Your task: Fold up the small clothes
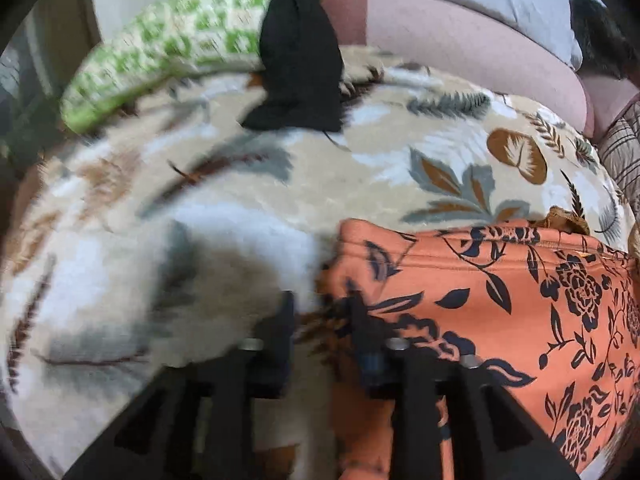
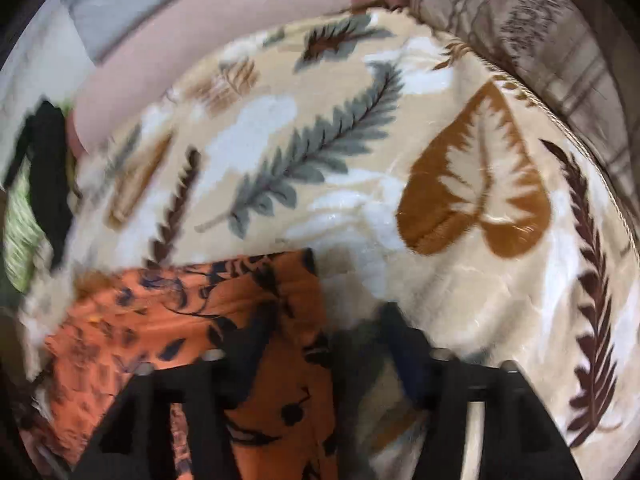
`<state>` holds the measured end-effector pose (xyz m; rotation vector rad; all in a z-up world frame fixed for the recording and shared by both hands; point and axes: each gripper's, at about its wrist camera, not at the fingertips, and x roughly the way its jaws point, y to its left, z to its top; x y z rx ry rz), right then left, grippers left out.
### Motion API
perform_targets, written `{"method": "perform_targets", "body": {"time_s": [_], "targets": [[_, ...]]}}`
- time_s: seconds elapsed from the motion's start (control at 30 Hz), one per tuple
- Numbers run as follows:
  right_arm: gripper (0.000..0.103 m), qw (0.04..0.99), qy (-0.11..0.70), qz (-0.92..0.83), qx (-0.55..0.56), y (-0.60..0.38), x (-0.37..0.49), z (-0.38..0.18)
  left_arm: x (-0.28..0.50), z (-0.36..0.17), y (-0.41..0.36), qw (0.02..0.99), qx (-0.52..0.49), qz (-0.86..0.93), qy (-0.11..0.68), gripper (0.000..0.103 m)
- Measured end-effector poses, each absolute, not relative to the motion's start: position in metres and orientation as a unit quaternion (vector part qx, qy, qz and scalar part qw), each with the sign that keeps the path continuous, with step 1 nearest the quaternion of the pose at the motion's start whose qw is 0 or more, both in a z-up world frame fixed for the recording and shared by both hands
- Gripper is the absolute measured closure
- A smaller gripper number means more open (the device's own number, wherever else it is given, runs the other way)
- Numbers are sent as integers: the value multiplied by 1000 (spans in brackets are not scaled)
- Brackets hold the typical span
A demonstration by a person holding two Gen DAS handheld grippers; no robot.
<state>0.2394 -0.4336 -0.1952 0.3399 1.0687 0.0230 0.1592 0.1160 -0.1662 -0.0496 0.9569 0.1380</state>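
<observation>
Left wrist view: left gripper (image 1: 320,304) points down at the near left corner of the orange garment (image 1: 500,312), which carries a dark floral print and lies flat on the leaf-patterned blanket (image 1: 248,216). Its two black fingers (image 1: 286,320) stand a narrow gap apart — the garment's left edge sits in that gap, one finger over blanket, the other over orange cloth; the picture is blurred here, and the pads do not visibly press the fabric. A stitched hem runs along the garment's far edge. Further back on the blanket lies a black cloth (image 1: 298,60), draped partly across a green-and-white checked cloth (image 1: 168,40). Behind them runs a pink cushion edge (image 1: 460,40), with a striped brown fabric (image 1: 624,152) at the far right. Right wrist view: right gripper (image 2: 320,332) hangs over the opposite corner of the orange garment (image 2: 248,312), jaws wide apart — left finger above the printed cloth, right finger above bare blanket (image 2: 360,152), the garment's right edge between them, nothing clamped. The black cloth (image 2: 48,168) and the green checked cloth (image 2: 20,224) show at the far left edge, well apart from this gripper. Striped brown fabric (image 2: 520,32) lies beyond the blanket's corded border at upper right.
</observation>
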Motion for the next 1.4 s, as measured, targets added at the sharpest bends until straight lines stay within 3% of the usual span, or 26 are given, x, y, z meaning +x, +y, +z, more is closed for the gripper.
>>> {"method": "perform_targets", "body": {"time_s": [0.1, 0.17, 0.37, 0.53, 0.63, 0.73, 0.8, 0.83, 0.9, 0.93, 1.07, 1.27, 1.33, 1.4], "targets": [[31, 844, 489, 48, 216, -444, 202, -167, 136, -141, 109, 900, -25, 42, 433, 62], [25, 816, 485, 82, 303, -447, 166, -163, 113, -128, 94, 910, -26, 16, 414, 44], [23, 741, 480, 108, 457, -424, 54, -211, 81, -135, 41, 905, -35, -70, 419, 42], [23, 706, 417, 61, 569, -436, 57, -262, 97, -194, 37, 875, -35, -41, 481, 42], [81, 716, 400, 44, 570, -435, 65, -255, 90, -189, 32, 884, -8, -34, 466, 42], [81, 802, 412, 18, 433, -422, 66, -220, 92, -188, 37, 880, -32, -32, 472, 42], [77, 765, 475, -2, 435, -430, 75, -251, 90, -179, 39, 880, -39, -36, 472, 42], [76, 752, 460, 15, 472, -438, 70, -257, 89, -174, 44, 884, -45, -36, 465, 42], [47, 769, 447, 18, 457, -450, 63, -243, 91, -157, 59, 897, -55, -33, 438, 42], [27, 781, 440, 9, 442, -456, 59, -233, 96, -150, 66, 901, -54, -29, 430, 42], [26, 823, 411, 16, 392, -475, 76, -196, 144, -151, 94, 895, -39, -1, 445, 42], [26, 801, 449, 146, 369, -447, 179, -191, 189, -186, 111, 871, -25, 25, 490, 42], [26, 764, 464, 240, 377, -430, 200, -201, 186, -192, 115, 869, -34, 27, 493, 41], [27, 755, 510, 218, 349, -421, 233, -225, 184, -193, 117, 870, -43, 32, 490, 39]]}}
